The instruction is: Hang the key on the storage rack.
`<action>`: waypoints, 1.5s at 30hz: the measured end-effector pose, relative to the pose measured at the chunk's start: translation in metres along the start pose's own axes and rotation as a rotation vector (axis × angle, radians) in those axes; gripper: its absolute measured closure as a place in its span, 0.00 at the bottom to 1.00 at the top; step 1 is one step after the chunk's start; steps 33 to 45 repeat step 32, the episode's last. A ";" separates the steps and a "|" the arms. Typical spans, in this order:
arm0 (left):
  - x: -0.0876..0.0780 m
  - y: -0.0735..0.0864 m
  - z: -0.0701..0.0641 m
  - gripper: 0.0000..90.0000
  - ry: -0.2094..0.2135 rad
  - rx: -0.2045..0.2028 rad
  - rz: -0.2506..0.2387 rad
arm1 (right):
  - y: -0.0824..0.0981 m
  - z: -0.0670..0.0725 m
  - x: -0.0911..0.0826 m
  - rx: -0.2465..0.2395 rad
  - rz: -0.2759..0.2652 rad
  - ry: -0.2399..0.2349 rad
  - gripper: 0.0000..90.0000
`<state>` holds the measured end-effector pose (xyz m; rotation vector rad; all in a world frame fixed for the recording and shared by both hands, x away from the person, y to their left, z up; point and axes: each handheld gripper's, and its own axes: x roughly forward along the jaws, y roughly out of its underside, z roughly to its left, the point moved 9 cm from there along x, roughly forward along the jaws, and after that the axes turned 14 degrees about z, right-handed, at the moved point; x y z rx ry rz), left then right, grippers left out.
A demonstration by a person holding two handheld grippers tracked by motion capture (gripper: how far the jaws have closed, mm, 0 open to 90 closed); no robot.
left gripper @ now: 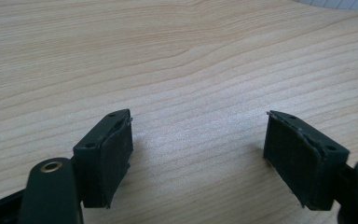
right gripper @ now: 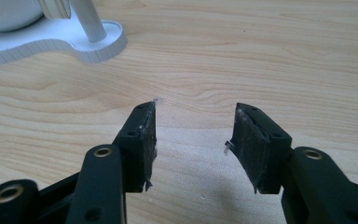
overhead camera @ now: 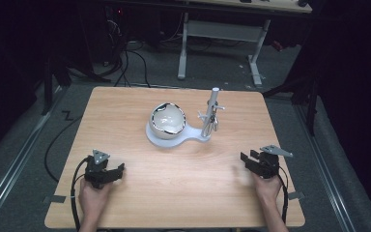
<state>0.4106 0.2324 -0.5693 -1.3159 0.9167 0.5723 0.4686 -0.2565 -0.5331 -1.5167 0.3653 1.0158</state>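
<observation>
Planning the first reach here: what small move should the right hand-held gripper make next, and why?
Probably ease the right hand-held gripper forward and inward toward the white stand. Its jaws are open with nothing between them, it sits near the table edge well short of the stand, and the stand's post lies ahead on its side.
</observation>
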 end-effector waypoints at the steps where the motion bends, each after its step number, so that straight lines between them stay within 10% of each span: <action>1: 0.000 0.000 0.000 0.27 0.000 0.000 0.000 | 0.000 0.000 0.001 -0.003 0.004 0.002 0.55; 45: 0.000 0.000 0.000 0.27 0.000 0.000 0.000 | 0.010 0.006 0.033 -0.073 0.117 0.084 0.45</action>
